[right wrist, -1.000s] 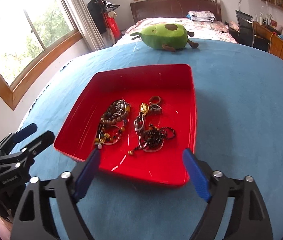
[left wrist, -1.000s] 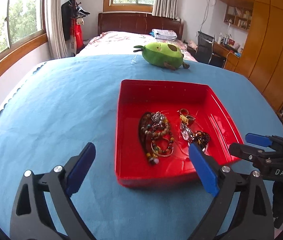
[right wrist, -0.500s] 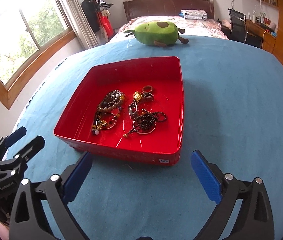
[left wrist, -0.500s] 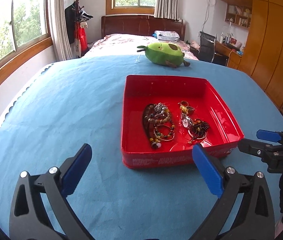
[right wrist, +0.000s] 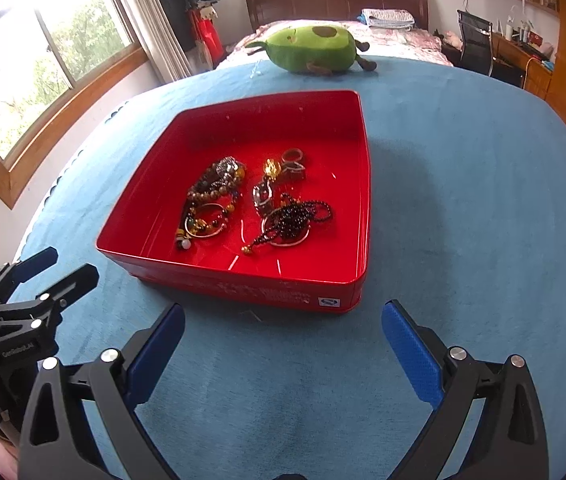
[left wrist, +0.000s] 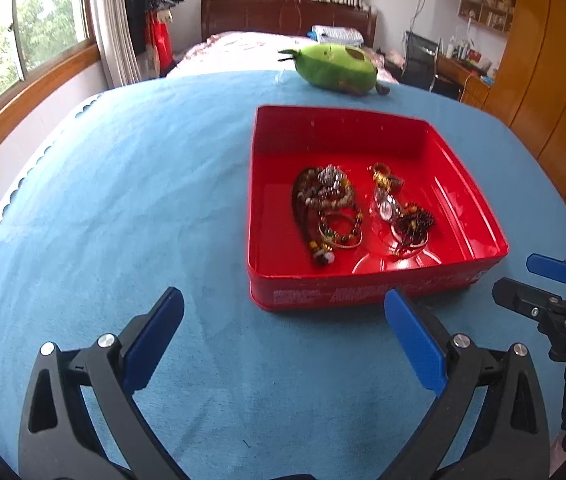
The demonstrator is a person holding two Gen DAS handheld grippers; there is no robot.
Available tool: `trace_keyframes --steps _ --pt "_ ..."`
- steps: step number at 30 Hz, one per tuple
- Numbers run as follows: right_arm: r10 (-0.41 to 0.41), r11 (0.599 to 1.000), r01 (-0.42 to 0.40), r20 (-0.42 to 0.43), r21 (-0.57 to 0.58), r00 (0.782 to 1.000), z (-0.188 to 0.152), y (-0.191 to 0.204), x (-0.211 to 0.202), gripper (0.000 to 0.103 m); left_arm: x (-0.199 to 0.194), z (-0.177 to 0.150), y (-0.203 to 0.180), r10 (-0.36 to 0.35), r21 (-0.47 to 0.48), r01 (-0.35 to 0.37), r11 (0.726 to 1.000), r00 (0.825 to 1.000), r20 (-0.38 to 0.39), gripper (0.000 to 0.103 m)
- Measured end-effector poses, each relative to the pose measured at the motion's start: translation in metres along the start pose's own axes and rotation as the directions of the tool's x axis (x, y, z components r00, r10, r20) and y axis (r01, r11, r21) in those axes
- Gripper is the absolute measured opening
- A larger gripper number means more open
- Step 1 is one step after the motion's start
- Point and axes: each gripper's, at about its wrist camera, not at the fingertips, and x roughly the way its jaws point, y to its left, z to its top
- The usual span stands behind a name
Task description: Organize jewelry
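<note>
Left wrist view: red tin (left wrist: pixel 367 292) sits on the blue tablecloth (left wrist: pixel 123 200), just beyond the left gripper (left wrist: pixel 283 332), whose jaws stand wide apart w/ nothing between them — blue pads both clear of the tin's near wall. Inside the tin, jewelry in two clumps: beaded bracelets (left wrist: pixel 329 210) toward its left, a watch and dark beads (left wrist: pixel 401 218) toward its right, rings (left wrist: pixel 385 174) behind those. Pieces tangle and blur, so can't count them. Print on the tin's near wall is unreadable. Right gripper (left wrist: pixel 539 280) pokes in right of the tin, cut off by the frame edge. Green avocado plush (left wrist: pixel 337 66) lies beyond the tin's far wall.

Right wrist view: right gripper (right wrist: pixel 283 336) also spread wide, empty, short of the tin (right wrist: pixel 251 284). Same clumps — bracelets (right wrist: pixel 213 200), dark bead strand (right wrist: pixel 293 218) over a thin bangle, rings (right wrist: pixel 293 162) farther back. Left gripper (right wrist: pixel 57 266) shows left of the tin, body cropped. Plush (right wrist: pixel 309 50) behind the tin; its far side is hidden.
</note>
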Motion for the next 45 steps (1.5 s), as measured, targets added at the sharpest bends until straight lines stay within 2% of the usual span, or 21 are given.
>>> trace_keyframes --steps 6,45 --pt "0.017 1.000 -0.016 -0.025 0.017 1.000 0.000 -0.004 0.006 0.099 0.010 0.001 0.002 0.005 -0.003 -0.005 1.000 1.000 -0.029 0.100" --pt "0.012 1.000 -0.011 -0.065 0.013 0.998 -0.002 -0.003 0.020 0.099 0.017 0.003 -0.003 0.003 0.014 -0.003 1.000 0.999 -0.037 0.100"
